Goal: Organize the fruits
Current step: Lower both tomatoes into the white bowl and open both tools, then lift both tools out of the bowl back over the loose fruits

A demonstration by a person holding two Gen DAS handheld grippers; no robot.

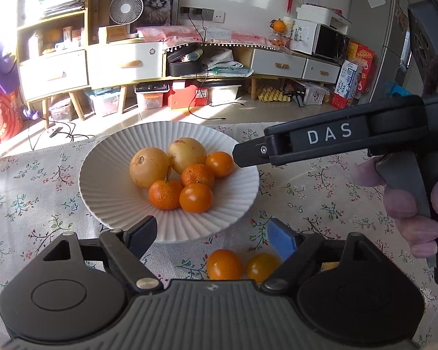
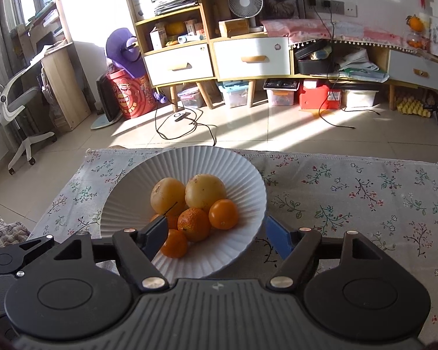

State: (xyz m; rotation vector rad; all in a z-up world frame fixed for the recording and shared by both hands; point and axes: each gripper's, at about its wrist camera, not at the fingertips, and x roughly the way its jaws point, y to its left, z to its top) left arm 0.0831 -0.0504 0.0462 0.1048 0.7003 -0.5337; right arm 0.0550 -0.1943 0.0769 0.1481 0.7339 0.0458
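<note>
A white ribbed plate on the flowered tablecloth holds two large yellow fruits and several small orange fruits. Two more orange fruits lie on the cloth just in front of the plate. My left gripper stands open above them, nothing between its fingers. My right gripper hangs open over the plate's near rim, also holding nothing. In the left wrist view the right gripper reaches in from the right, its tip at the plate's right rim.
A hand grips the right tool's handle at the right. The tablecloth spreads right of the plate. Beyond the table's far edge are a tiled floor with cables, low cabinets and an office chair.
</note>
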